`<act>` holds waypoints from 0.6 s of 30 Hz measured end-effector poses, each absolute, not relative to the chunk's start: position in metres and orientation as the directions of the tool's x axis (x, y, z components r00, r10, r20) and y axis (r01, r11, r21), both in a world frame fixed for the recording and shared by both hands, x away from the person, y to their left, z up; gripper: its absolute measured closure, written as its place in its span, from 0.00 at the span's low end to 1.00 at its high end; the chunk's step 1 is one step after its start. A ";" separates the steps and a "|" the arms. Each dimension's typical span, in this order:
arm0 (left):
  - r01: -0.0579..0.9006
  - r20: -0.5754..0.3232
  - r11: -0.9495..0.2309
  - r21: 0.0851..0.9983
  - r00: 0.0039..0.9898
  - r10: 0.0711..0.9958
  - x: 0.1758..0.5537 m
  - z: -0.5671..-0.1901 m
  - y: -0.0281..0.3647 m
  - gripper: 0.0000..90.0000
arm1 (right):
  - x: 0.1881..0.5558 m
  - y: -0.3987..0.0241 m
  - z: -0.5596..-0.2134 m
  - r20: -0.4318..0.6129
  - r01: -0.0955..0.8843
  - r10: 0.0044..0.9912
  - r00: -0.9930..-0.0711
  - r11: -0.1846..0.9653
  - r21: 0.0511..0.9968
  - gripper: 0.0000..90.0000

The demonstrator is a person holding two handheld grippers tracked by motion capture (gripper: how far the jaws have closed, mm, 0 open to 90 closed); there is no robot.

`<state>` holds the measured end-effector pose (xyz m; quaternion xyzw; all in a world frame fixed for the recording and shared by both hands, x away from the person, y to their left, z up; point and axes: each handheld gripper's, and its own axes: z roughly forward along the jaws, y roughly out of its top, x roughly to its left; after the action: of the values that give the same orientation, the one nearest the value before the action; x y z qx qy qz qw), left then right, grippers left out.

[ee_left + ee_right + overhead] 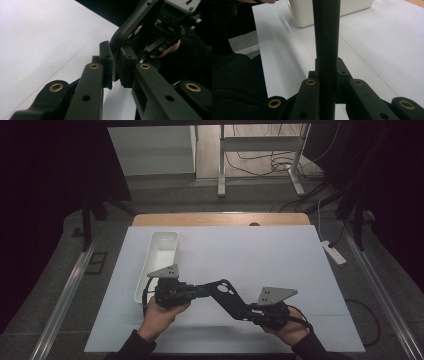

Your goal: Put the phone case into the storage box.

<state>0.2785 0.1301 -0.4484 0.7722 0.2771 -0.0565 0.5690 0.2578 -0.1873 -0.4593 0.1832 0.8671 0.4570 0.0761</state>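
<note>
**At the lower middle of the table: one black bracket, two grippers clamped on it**

In the lower centre of the high view, one black bracket (227, 295) hung above the white table cover (280, 260), held between two grippers. It was a flat, bent arm of dark metal or plastic with several round holes near its bend; I could make out three or so, though they were too small to count with certainty. The left gripper (196, 291) sat at the lower left of centre, gripped by one hand (162, 312), and its jaws were clenched on the bracket's left end. In the left gripper view the two pads pressed either side of the bracket's thin edge (115, 62), with the curved arm rising toward the upper right of that frame. The right gripper (250, 312) lay at the lower right of centre, held by the other hand (290, 327), and it too was grasping the bracket. In the right gripper view the bracket (326, 37) ran straight up the middle of the frame, pinched between both jaws.

Each gripper carried one grey three-cornered plate, making two in all. One white tray (159, 262), long and narrow, stood left of centre on the cover, just above the left gripper. One white power strip (334, 252) lay on the floor at the right edge of the table.

No brand, label or legible writing appeared on the bracket, the tray or the grippers.
</note>
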 end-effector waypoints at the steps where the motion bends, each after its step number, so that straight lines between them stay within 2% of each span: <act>1: 0.491 -0.403 -0.197 0.849 0.841 0.361 0.278 -0.448 0.130 0.92 | 0.258 -0.187 -0.460 0.038 0.249 0.387 -0.921 0.513 0.822 0.94; 3: 0.492 -0.405 -0.198 0.848 0.842 0.357 0.278 -0.448 0.130 0.93 | 0.258 -0.186 -0.460 0.039 0.253 0.390 -0.920 0.515 0.819 0.92; 6: 0.499 -0.412 -0.203 0.843 0.840 0.352 0.278 -0.447 0.129 0.93 | 0.257 -0.185 -0.461 0.014 0.241 0.397 -0.918 0.529 0.814 0.83; 8: 0.500 -0.413 -0.206 0.841 0.840 0.353 0.279 -0.447 0.129 0.93 | 0.257 -0.184 -0.462 0.007 0.238 0.399 -0.917 0.532 0.813 0.81; 9: 0.499 -0.409 -0.211 0.841 0.840 0.357 0.278 -0.447 0.128 0.93 | 0.257 -0.182 -0.463 0.006 0.242 0.402 -0.916 0.538 0.808 0.75; 14: 0.489 -0.382 -0.241 0.838 0.842 0.381 0.278 -0.444 0.126 0.93 | 0.256 -0.178 -0.466 -0.020 0.237 0.411 -0.912 0.565 0.790 0.61; 15: 0.489 -0.382 -0.241 0.838 0.842 0.381 0.278 -0.444 0.126 0.93 | 0.256 -0.178 -0.466 -0.020 0.237 0.411 -0.912 0.565 0.790 0.61; 16: 0.488 -0.378 -0.245 0.838 0.842 0.383 0.278 -0.444 0.126 0.93 | 0.256 -0.179 -0.466 -0.029 0.239 0.424 -0.905 0.566 0.789 0.55; 18: 0.476 -0.354 -0.265 0.839 0.846 0.399 0.278 -0.441 0.127 0.93 | 0.257 -0.180 -0.466 -0.030 0.251 0.438 -0.899 0.569 0.783 0.49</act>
<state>0.2778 0.1266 -0.4413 0.7945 0.2753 -0.0357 0.5401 0.2570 -0.1800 -0.4659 0.1958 0.8788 0.4208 0.1110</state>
